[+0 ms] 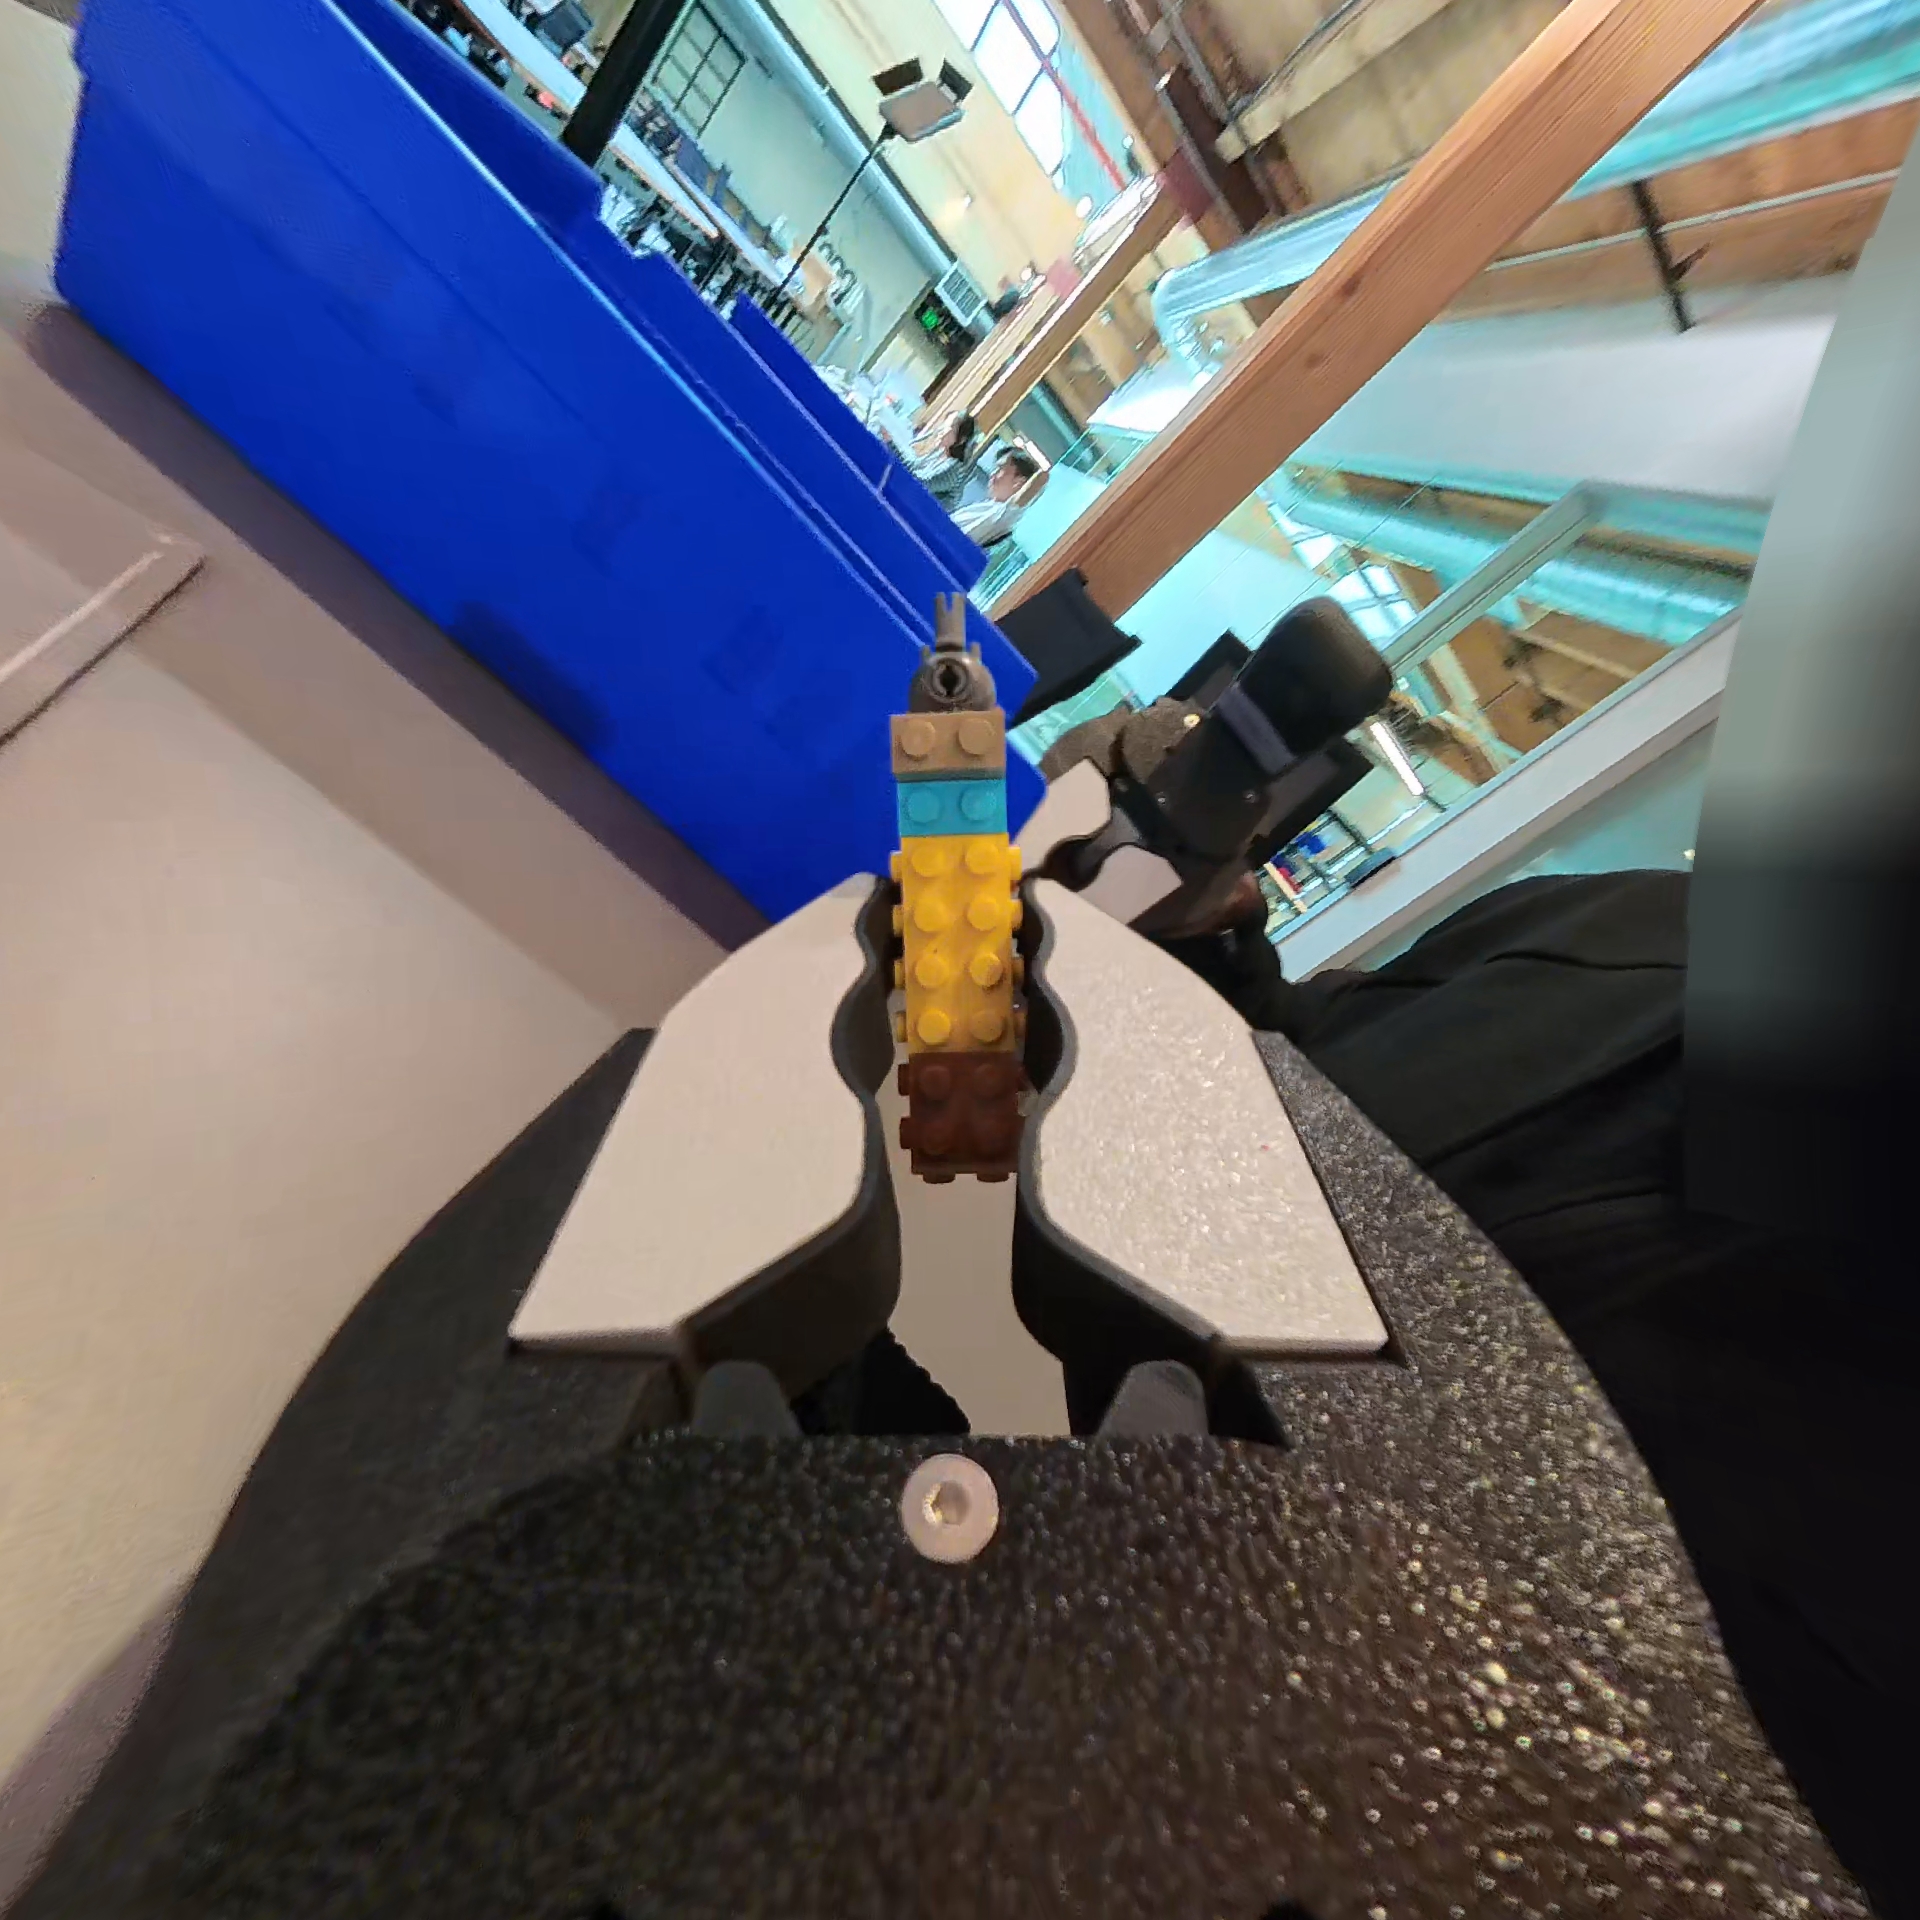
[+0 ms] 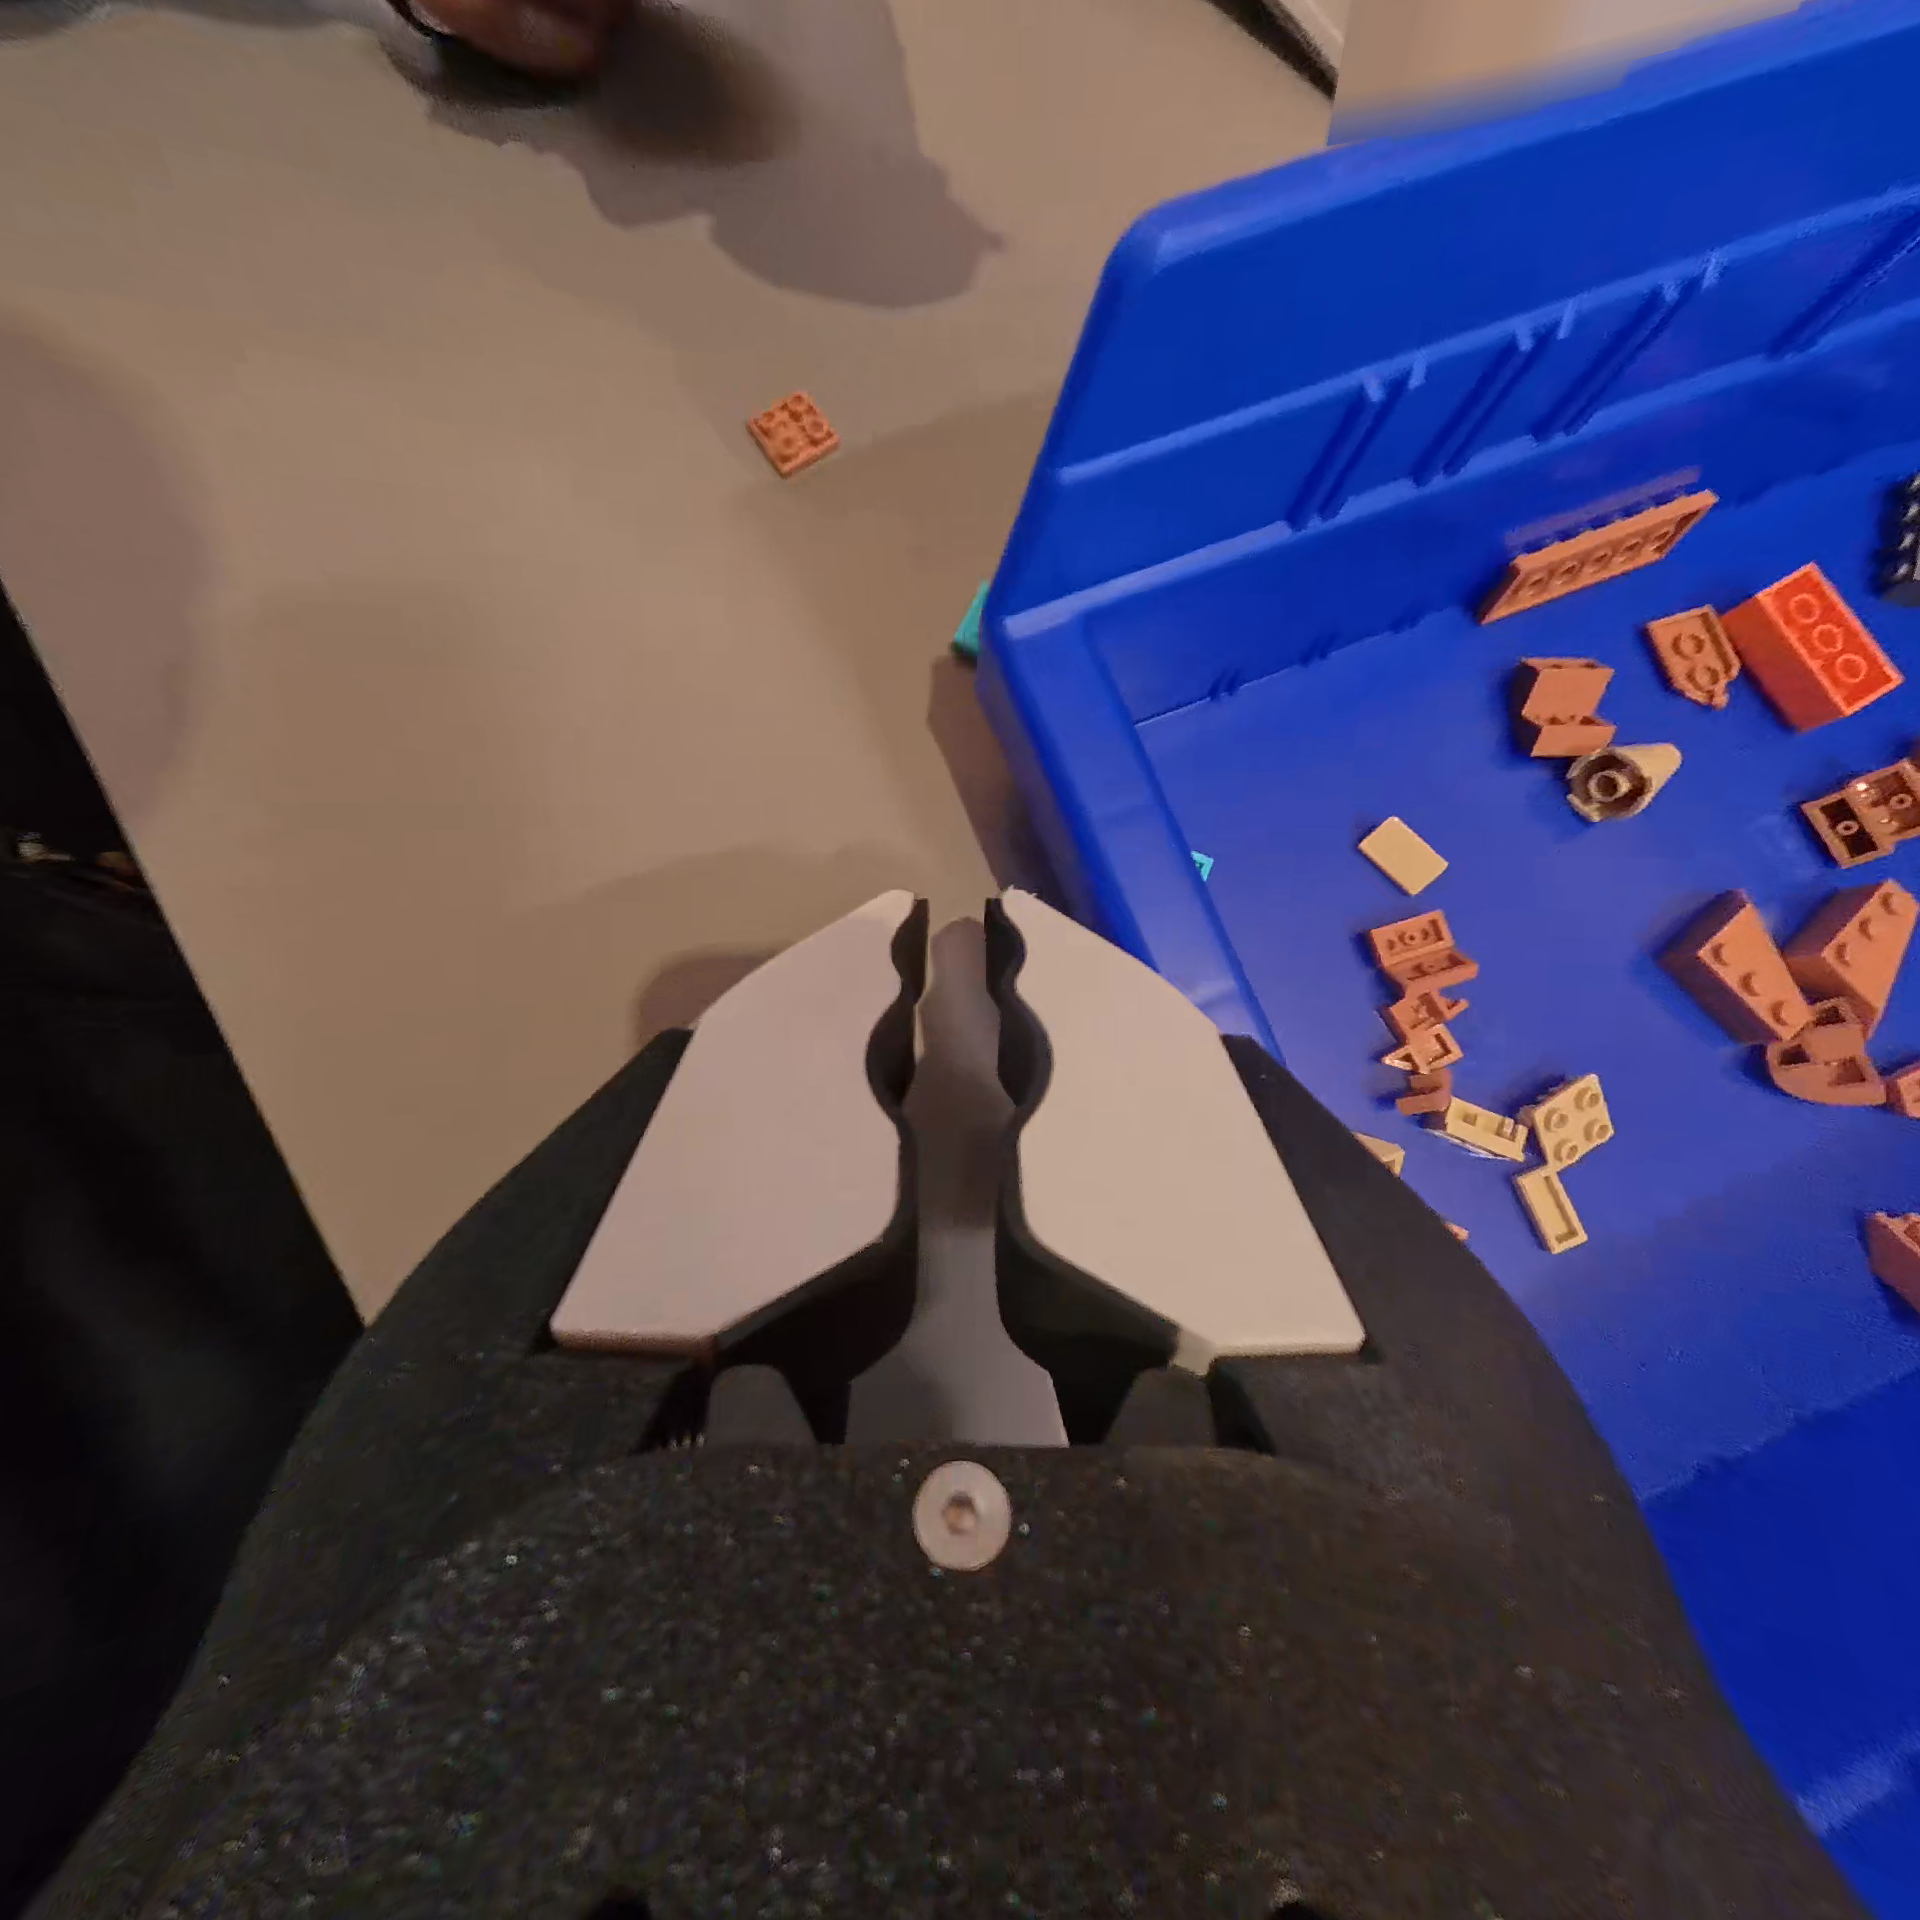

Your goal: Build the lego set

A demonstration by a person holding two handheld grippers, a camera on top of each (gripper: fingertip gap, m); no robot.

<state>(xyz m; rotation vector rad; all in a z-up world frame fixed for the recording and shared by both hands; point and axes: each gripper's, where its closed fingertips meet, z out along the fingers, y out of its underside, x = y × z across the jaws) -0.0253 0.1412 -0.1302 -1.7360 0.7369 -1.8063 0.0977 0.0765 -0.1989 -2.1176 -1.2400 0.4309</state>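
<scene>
My left gripper (image 1: 956, 935) is shut on a slim lego assembly (image 1: 956, 966) and holds it tilted up, off the table. The stack runs from brown at the near end through yellow, teal and tan to a dark grey clip piece (image 1: 948, 675) at the tip. My right gripper's fingertips (image 1: 1055, 868) show just behind and to the right of the stack. In the right wrist view my right gripper (image 2: 956, 920) is nearly closed with a thin gap. It holds nothing and hovers over the grey table (image 2: 416, 623), beside the blue bin (image 2: 1351, 416).
The blue bin holds several loose tan, brown and orange pieces and a red brick (image 2: 1813, 644). An orange 2x2 plate (image 2: 793, 433) lies on the table ahead. A teal piece (image 2: 971, 623) sits against the bin's corner. The bin wall (image 1: 416, 395) stands left of the stack.
</scene>
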